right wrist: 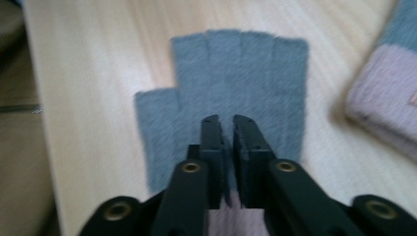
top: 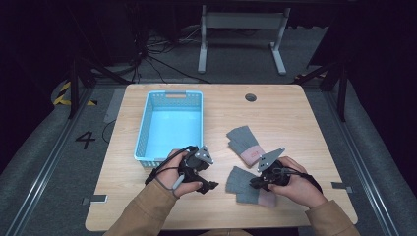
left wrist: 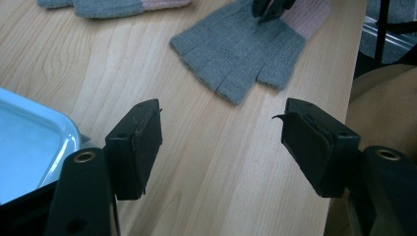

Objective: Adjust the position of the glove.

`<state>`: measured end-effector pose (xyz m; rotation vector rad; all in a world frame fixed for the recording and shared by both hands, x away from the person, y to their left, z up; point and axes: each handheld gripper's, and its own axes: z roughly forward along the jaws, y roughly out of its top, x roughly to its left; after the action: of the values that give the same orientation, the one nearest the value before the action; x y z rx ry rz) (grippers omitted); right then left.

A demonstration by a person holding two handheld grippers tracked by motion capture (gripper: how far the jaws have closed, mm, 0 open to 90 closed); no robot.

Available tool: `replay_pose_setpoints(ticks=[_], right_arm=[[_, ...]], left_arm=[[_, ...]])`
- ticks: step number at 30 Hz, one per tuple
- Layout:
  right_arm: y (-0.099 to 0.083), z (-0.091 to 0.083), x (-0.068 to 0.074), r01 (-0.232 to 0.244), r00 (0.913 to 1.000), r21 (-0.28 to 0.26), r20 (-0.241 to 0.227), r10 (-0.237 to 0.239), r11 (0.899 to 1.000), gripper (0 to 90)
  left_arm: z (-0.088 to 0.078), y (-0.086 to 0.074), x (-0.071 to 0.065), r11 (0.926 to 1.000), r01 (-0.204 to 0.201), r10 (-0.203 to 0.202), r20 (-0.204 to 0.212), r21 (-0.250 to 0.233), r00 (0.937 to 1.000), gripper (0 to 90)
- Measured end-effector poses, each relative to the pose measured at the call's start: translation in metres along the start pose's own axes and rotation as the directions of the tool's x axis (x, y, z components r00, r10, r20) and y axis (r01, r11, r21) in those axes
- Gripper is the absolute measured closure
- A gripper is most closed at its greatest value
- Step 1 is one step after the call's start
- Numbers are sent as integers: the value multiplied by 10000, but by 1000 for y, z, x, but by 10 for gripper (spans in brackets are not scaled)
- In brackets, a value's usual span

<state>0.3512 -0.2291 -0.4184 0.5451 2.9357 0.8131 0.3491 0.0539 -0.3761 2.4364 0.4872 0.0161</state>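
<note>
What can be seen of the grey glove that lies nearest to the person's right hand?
The near glove is a fingerless knit glove, grey with a pink cuff. It lies flat on the wooden table, near its front edge, with short finger stubs and a thumb stub spread out. The right gripper is on it, jaws nearly together and pinching the fabric near the cuff. A second glove lies apart, farther back.

Dark room; grey carpet floor (top: pixel 236 59); white desk frame (top: pixel 241 37) at 12 o'clock; cables (top: pixel 157 54) at 11; hazard tape (top: pixel 63 93) at 10.
</note>
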Motion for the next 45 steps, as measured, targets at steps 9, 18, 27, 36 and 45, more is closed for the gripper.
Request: replay_pose_setpoints(ticks=[9,18,27,36,45], right_arm=[[-11,-3,15,350,9896,491,-1411,-277,9982,899],[-17,6,23,778,9768,1106,-2073,-536,9908,900],[-21,5,18,693,9801,1229,-1933,-446,9900,900],[-27,1,9,317,9888,1384,-1491,-108,9899,900],[-32,-1,1,92,9930,1291,-1182,62,9916,900]], left_arm=[[5,8,1,9998,-210,209,135,51,9997,325],[8,12,1,9993,-375,373,244,77,9990,324],[7,11,0,9994,-338,336,205,102,9992,324],[8,11,1,9993,-359,357,217,64,9991,324],[7,10,2,9994,-343,341,232,73,9991,323]])
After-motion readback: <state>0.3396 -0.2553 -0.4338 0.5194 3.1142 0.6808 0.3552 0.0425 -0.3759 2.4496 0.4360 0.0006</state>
